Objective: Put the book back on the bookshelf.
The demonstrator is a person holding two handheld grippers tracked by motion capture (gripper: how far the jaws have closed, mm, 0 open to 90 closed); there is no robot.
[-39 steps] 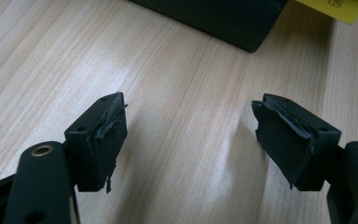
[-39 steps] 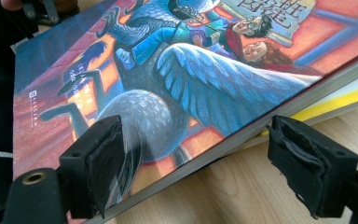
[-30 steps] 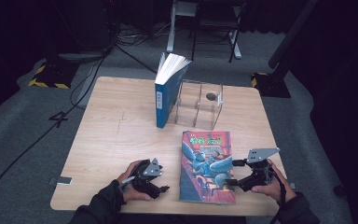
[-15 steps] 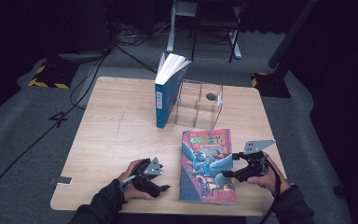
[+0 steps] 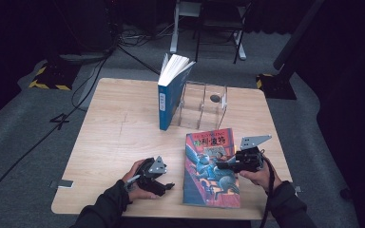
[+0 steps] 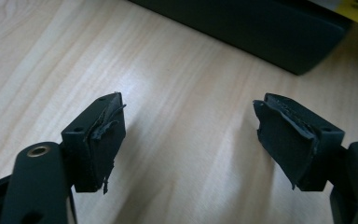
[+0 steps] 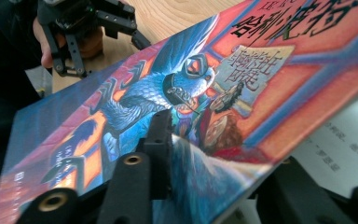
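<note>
Right hand-held gripper (image 7: 205,186), just closing, pinches the Chinese-titled book's cover (image 7: 242,88); left (image 6: 189,140) gapes empty.

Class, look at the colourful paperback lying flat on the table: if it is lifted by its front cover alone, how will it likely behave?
The paperback would probably flop: in the right gripper view its cover already bends up off the pages where the right gripper, whose jaws have just been closing, pinches it. The glossy cover may slip. The thick page block likely sags.

A blue book (image 5: 170,95) stands upright on the wooden table (image 5: 114,133), pages fanned at top, leaning against a clear rack (image 5: 203,106). Cables (image 5: 100,61) trail over the grey floor (image 5: 24,123) behind.
</note>
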